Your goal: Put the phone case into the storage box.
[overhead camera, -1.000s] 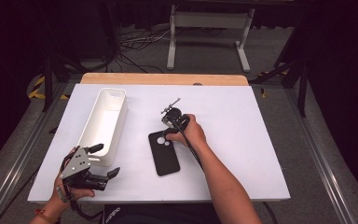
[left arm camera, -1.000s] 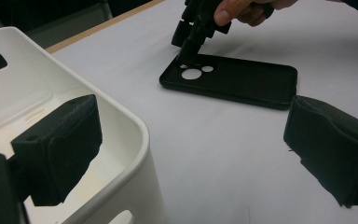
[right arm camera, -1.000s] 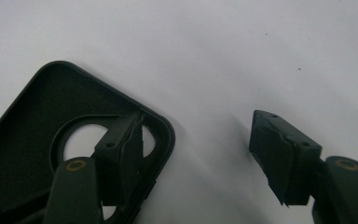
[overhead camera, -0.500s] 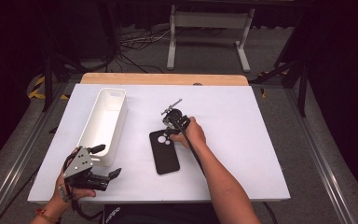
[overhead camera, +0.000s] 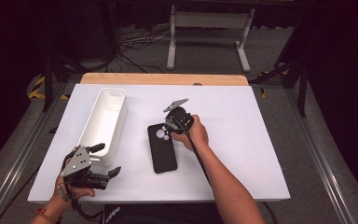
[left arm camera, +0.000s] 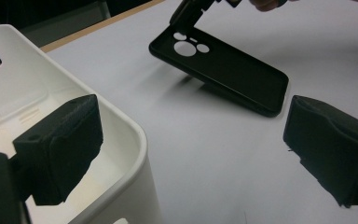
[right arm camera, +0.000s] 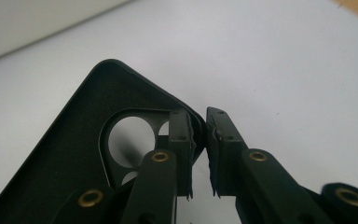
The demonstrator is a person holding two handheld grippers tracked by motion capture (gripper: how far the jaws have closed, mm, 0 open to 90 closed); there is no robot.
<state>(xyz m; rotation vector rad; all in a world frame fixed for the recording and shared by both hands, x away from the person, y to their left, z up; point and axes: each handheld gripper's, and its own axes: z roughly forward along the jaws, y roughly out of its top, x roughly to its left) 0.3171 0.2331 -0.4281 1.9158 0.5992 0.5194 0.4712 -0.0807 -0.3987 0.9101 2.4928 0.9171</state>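
Observation:
A black phone case [overhead camera: 161, 148] with round camera cut-outs lies on the white table [overhead camera: 242, 140], its far end tilted up off the surface, as the left gripper view shows [left arm camera: 223, 70]. My right gripper [overhead camera: 171, 125] is shut on the rim of that raised end; in the right gripper view the two jaws pinch the case's edge [right arm camera: 135, 112] beside the cut-outs. My left gripper [overhead camera: 103, 159] stands open near the table's front left, next to the near end of a white bin [overhead camera: 103, 123], with nothing between its jaws.
The long white bin [left arm camera: 121, 140] is empty and runs front to back at the left. A wooden strip [overhead camera: 163, 78] edges the table's far side. Beyond it are a metal stand [overhead camera: 205, 23] and cables on the floor.
The right gripper has lifted the far end of the phone case slightly. The left gripper has barely moved.

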